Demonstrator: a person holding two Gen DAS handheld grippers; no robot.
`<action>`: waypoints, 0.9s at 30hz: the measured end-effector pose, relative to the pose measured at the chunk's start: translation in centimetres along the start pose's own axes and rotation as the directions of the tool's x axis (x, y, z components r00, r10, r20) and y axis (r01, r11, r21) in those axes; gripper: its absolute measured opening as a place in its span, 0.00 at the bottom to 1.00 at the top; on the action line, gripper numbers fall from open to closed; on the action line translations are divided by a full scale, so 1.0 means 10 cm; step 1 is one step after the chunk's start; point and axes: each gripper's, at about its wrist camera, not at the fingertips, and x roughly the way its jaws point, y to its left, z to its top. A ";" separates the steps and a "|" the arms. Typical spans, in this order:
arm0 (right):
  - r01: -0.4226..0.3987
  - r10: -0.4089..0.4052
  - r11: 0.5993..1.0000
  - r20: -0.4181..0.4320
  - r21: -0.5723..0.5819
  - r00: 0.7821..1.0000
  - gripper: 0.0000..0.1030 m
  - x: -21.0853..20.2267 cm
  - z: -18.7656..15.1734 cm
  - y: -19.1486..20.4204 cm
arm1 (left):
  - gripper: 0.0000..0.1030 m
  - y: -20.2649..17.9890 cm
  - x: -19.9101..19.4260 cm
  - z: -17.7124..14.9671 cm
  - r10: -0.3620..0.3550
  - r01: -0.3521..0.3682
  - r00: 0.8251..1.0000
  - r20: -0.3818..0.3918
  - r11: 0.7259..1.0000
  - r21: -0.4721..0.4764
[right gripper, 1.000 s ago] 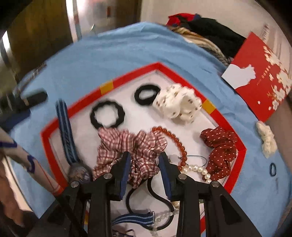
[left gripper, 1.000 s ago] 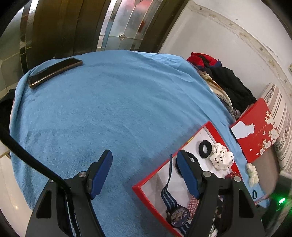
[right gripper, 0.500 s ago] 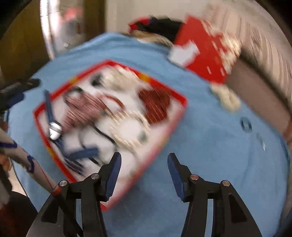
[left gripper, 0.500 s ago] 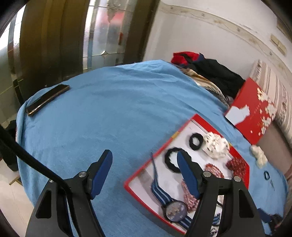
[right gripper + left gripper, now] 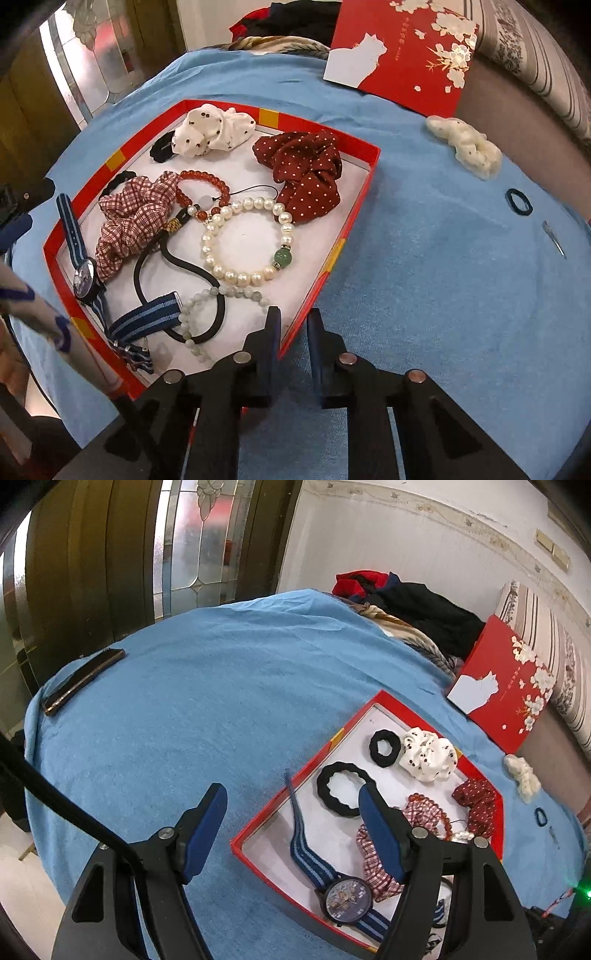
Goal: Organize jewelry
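Phone (image 5: 82,681) beyond jewelry tray (image 5: 291,794)

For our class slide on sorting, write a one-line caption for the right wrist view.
Right gripper straddles the red tray's near wall; pearl bracelet and scrunchies inside.

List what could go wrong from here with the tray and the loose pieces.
1. The right tongs straddle the red tray's thin wall. Pulling there may tilt or slide it and bunch the blue cloth.
2. The pearl bracelet and black hair tie overlap, so lifting one may drag the other.
3. The small dark ring lies outside the tray and is easy to miss.
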 end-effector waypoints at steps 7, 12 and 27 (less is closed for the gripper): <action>0.045 -0.045 0.999 0.014 0.014 0.999 0.30 -0.01 -0.02 -0.07 | 0.71 -0.11 -0.08 -0.01 0.003 -0.005 0.999 0.040 0.999 0.053; -0.032 0.029 0.996 0.038 0.089 0.999 0.41 -0.21 -0.15 -0.23 | 0.83 -0.14 -0.26 -0.02 0.003 -0.009 0.992 0.129 0.999 0.052; 0.169 -0.173 0.985 0.102 0.044 0.980 0.51 -0.97 -1.22 -0.85 | 1.00 -0.25 -1.81 -0.45 0.133 -0.177 0.832 0.538 0.984 0.030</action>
